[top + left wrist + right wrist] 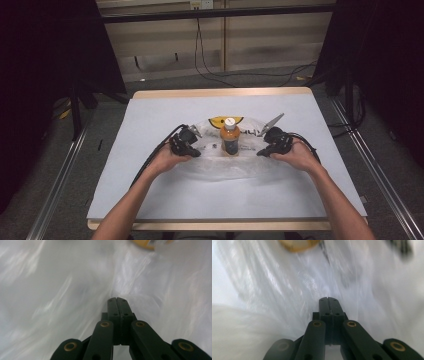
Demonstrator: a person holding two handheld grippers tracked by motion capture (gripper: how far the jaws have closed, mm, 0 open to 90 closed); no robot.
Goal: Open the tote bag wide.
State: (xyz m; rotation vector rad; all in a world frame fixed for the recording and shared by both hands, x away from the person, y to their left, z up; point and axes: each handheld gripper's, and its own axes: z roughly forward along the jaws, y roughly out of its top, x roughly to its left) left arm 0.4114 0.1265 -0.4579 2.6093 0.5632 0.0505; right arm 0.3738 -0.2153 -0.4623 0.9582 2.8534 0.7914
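Two grippers down on the table (150, 200), one on each side of a bottle (230, 137) — and both sit on a clear plastic bag (220, 172) spread flat over the white cover. In the high view the left gripper (192, 150) is just left of the bottle, tips angled in toward it, a small gap between them. On the other side, the right gripper (262, 150) mirrors it, also near the bottle and also apart from it. That bottle stands upright on the plastic, white cap on top, orange contents, dark label.

Over to the left gripper view: the left gripper's (116, 299) jaws are pressed flat together, nothing seen between the pads, and the crinkled film lies right under and ahead of the tips; whether they pinch a layer of it cannot be told. An orange edge of the bottle (145, 245) peeks in at the top.

Same story in the right gripper view — the right gripper's (328, 298) jaws meet face to face, with glossy folds of bag (274, 290) directly beneath them and the bottle's (297, 245) blurred orange at the upper edge.
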